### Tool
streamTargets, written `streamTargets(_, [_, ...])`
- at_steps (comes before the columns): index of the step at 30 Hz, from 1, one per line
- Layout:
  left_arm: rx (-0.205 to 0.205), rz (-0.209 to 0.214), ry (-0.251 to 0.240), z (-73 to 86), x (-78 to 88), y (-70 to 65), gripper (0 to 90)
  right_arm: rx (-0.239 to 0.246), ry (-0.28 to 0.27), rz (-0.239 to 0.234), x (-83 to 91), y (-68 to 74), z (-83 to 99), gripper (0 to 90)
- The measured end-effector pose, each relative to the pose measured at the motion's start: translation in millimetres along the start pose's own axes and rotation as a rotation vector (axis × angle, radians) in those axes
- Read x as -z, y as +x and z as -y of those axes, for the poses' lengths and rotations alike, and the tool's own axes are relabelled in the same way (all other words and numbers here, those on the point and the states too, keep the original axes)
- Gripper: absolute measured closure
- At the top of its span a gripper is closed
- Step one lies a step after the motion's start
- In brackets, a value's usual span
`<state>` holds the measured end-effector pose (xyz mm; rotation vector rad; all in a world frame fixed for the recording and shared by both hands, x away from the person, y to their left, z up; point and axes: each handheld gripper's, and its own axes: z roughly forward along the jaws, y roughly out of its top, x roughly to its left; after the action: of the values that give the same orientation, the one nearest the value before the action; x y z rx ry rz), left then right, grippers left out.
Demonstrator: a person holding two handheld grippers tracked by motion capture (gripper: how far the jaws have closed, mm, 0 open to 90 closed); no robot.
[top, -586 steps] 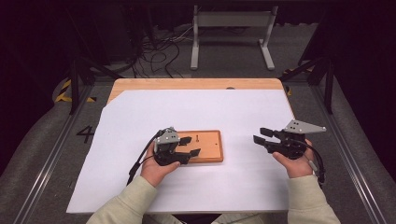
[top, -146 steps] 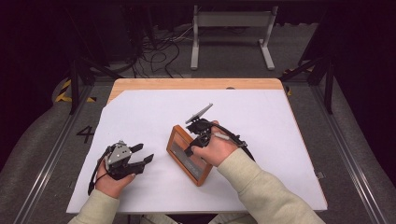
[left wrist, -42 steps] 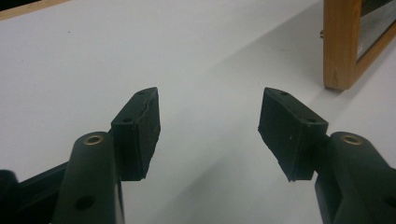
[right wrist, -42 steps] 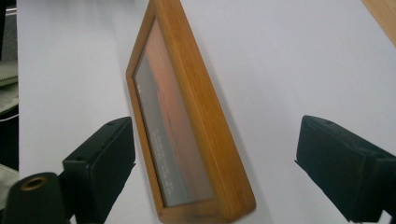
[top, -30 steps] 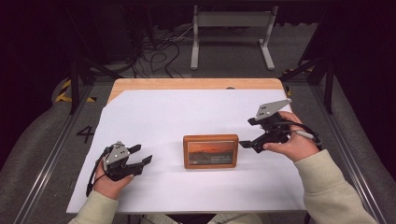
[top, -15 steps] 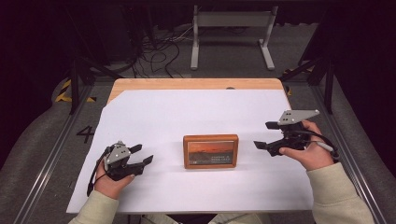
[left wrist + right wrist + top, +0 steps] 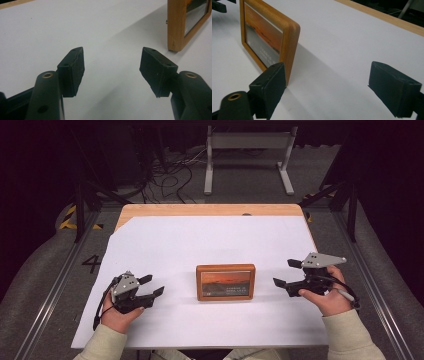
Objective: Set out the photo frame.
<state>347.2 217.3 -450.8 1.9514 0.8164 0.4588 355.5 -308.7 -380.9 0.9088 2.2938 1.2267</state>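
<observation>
Picture frame [image 7: 225, 281]: a wooden frame with an orange, sunset-like picture and a pale band of unreadable text below it; it stands upright on its long edge on the white sheet, nearer the bench's near edge than its far edge, about midway between the left and right edges, its face turned toward the person.
Bench [image 7: 210, 210]: a wooden top, bare only in a strip along the far edge and at the far left corner.
White sheet [image 7: 210, 240]: covers the rest of the bench; the far left corner is cut at a slant.
Left gripper [image 7: 151, 285]: held low by the left hand [image 7: 120, 312] near the near left corner, well apart from the frame, pointing toward it; jaws spread wide with nothing between them.
Right gripper [image 7: 286, 274]: held by the right hand [image 7: 330, 297] toward the right edge, near the frame's right end and not touching it; jaws spread wide and empty, the grey plate on top.
Left gripper view: the frame's side edge [image 7: 175, 25] stands at the upper right, beyond the jaws.
Right gripper view: the frame [image 7: 269, 37] stands at the upper left, its rounded corner just past one jaw.
</observation>
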Motion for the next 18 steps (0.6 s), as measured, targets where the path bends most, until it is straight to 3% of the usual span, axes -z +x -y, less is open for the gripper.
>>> streamTargets(10, [0.002,0.0,0.0,-0.1,-0.4,-0.9,36.6,-0.026,-0.069,0.021,-6.2,5.1,23.6,15.1])
streamTargets(18, [-0.007,0.004,-0.002,-0.1,-1.1,-0.9,36.5,-0.029,-0.065,0.011,-16.8,8.7,49.9,15.0])
